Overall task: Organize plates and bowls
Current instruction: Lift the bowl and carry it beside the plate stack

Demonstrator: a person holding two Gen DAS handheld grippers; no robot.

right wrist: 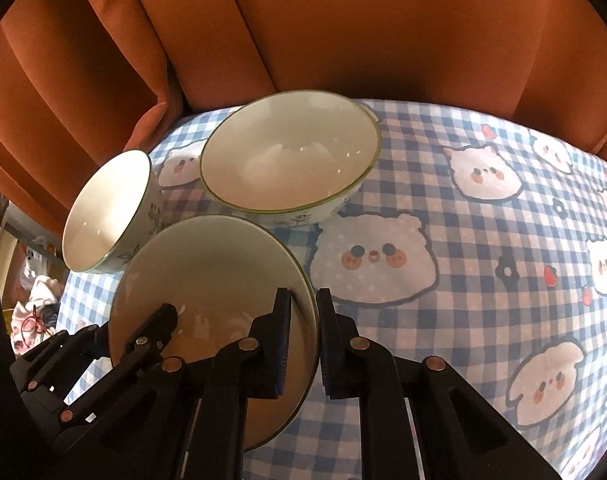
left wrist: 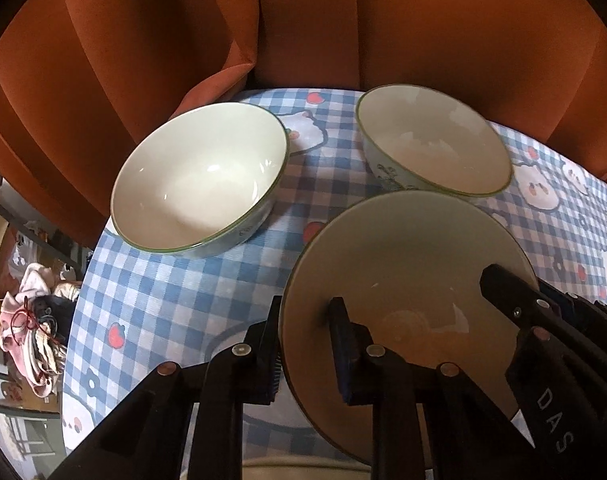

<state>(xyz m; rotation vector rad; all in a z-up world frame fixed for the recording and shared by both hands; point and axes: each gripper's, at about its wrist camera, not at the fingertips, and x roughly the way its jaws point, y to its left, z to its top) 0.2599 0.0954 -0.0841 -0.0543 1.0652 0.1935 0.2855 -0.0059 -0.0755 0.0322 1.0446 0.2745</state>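
Left wrist view: the left gripper [left wrist: 307, 344] pinches the left rim of a cream, green-edged ceramic bowl [left wrist: 407, 264] above the blue checked tablecloth [left wrist: 175, 292], while the right gripper [right wrist: 303, 332] clamps its opposite rim; two matching bowls sit beyond, one left [left wrist: 199, 176], one right [left wrist: 435, 140]

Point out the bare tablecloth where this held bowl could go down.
Bare tablecloth lies right of the far bowl and the held bowl; more lies nearer than the left bowl. Between the three bowls it is crowded.
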